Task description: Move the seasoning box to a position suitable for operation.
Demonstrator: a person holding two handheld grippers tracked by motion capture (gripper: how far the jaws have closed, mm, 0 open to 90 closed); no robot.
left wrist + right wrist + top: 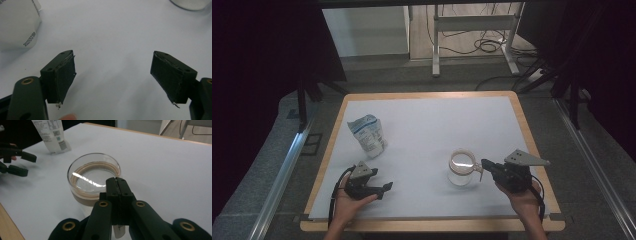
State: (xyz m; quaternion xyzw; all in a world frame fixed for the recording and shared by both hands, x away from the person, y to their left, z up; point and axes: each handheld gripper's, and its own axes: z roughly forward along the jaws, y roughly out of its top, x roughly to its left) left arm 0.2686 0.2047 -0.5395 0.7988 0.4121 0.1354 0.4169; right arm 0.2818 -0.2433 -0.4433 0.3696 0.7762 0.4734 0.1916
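Right gripper [117, 180]: it is black and sits near the right edge of the counter, held in the person's right hand [526, 199]. Its jaws are pressed together. A thin pale handle pokes out under them, and it looks pinched between them, though the exact spot is hard to see.
Glass cup [462, 168]: it is clear and round, with a tan ring around it. It stands upright on the counter, to the right of the middle and near the front. It sits just at the tip of the right gripper.
Left gripper [113, 72]: its jaws are wide apart with nothing between them. It hangs low over the counter near the front left, held in the person's left hand [349, 200].
White bag [368, 133]: it has blue print on it. It stands on the left part of the counter, behind the left gripper and well apart from the cup.
Counter [437, 120]: it has a flat white top with a light wood rim all around.
Floor [412, 80]: it is grey and runs around the counter.
Metal rails [279, 180]: they run along both sides of the counter.
Back of the room: a white frame [472, 22] stands there with black cables [484, 45] on the floor.
Sides of the room: dark curtains [257, 60] hang on the left and the right.
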